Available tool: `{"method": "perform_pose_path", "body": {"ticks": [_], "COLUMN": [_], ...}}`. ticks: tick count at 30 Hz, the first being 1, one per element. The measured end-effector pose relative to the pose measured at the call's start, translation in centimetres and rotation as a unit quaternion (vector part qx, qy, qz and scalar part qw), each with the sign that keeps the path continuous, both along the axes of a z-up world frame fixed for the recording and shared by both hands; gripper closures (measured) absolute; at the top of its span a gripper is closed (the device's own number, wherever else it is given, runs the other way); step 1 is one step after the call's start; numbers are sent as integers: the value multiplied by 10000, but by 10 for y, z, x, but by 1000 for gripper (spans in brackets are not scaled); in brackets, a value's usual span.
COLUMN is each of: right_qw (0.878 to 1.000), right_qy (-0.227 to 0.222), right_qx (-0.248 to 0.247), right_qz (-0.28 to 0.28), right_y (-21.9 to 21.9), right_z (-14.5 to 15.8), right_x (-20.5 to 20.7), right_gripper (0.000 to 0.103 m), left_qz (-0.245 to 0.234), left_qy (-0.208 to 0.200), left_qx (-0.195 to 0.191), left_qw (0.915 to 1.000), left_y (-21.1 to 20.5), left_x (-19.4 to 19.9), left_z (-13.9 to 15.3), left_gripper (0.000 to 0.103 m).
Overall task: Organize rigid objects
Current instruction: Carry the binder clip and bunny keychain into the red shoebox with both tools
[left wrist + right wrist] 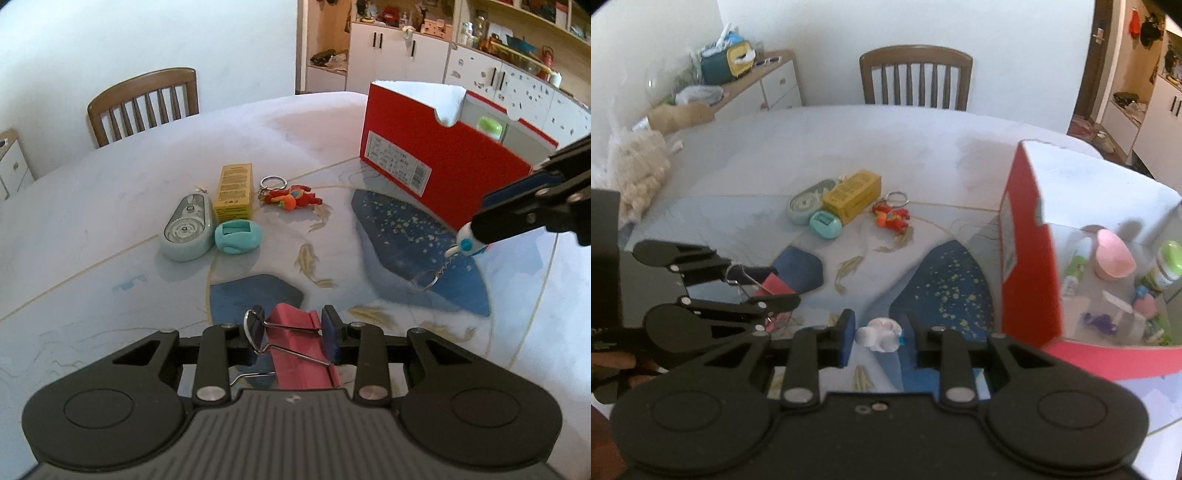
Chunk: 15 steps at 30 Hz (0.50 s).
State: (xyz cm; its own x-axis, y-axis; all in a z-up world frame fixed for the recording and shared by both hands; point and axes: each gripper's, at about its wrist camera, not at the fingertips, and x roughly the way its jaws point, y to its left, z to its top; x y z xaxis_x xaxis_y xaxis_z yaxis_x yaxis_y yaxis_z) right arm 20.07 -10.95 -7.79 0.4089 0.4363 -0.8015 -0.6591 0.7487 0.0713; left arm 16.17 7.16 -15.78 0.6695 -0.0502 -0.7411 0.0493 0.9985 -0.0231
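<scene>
Tabletop [110, 206] mid-sort: our left gripper [293, 332] clamps red binder clip [299, 354]; right gripper [879, 334] grips white keychain figure [879, 334]. Next, we carry both into red box [436, 166].

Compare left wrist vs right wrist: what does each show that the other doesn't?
Left wrist only: the kitchen cabinets behind the red box, and the metal ring dangling under the white keychain.

Right wrist only: the box's contents, including a pink item, and the cluttered sideboard.

Both: the left gripper shut on the red binder clip, the right gripper around the white keychain, the yellow box, the red figure keychain and the chair.
</scene>
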Motion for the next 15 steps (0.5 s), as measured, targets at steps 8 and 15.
{"method": "perform_pose_path", "body": {"ticks": [8, 15], "right_qw": [9993, 9970], "right_qy": [-99, -282], "right_qx": [351, 719], "right_qz": [-123, -109], "right_y": [-38, -75], "right_z": [28, 58], "right_x": [7, 27], "right_gripper": [76, 76], "left_qz": [145, 290], "left_qy": [-44, -138], "left_qx": [-244, -317], "left_qw": [9996, 9990], "left_y": [-17, -41], "left_x": [5, 23], "left_z": [28, 65], "left_gripper": [71, 71]}}
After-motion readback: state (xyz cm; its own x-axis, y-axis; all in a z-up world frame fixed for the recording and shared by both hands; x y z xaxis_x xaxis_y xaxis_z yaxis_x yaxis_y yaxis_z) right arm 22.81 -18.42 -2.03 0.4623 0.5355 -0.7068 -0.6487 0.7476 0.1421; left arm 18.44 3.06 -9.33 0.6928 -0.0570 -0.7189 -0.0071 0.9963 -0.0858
